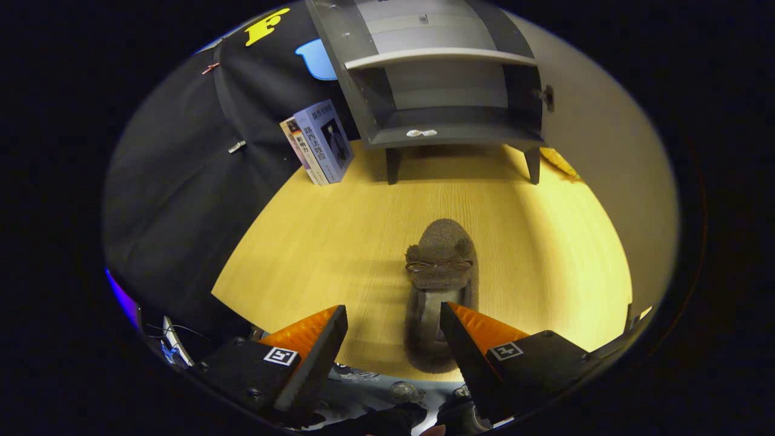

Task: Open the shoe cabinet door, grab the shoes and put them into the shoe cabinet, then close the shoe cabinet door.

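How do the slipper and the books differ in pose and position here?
The slipper lies flat mid-table, its heel between the open claw's fingers; the books stand upright far beyond, left of the cabinet. The slipper is fuzzy and dark, the books smooth and pale. Both rest on the table.

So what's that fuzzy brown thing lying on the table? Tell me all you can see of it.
It is a slipper, dark brown and fuzzy like plush, with a thin bow across its top and a paler lining inside. It lies flat on the wooden table, toe towards the open shoe cabinet, heel nearest the gripper. The gripper's fingers are open, the heel lying between them; whether one finger touches it is unclear.
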Motion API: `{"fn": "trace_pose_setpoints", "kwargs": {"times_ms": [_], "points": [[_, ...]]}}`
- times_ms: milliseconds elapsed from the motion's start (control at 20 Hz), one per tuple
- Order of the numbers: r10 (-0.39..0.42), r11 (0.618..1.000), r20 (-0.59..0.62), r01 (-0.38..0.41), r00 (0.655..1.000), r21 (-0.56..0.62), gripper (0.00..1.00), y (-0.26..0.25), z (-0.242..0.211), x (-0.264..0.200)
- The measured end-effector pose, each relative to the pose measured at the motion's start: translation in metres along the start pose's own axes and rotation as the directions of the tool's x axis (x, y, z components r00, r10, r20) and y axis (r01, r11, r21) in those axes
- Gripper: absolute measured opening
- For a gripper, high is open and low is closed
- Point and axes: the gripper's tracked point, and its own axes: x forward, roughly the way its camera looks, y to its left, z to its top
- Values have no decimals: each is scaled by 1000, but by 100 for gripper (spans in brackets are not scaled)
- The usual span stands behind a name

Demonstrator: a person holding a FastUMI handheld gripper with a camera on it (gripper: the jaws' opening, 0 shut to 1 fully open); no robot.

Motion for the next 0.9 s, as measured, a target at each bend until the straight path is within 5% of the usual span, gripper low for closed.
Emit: {"fn": "trace_pose_setpoints", "kwargs": {"times_ms": [250,450,550,650,750,900], "points": [[-67,997,24,67,997,-22,97,-15,-5,63],[-137,990,100,141,985,-29,77,-26,9,92],[-213,976,133,217,968,-19,49,-43,15,95],[-201,979,134,204,970,-5,20,-38,17,97],[-196,980,140,200,971,-15,9,-37,20,97],[-178,983,130,182,975,-21,9,-40,23,84]]}}
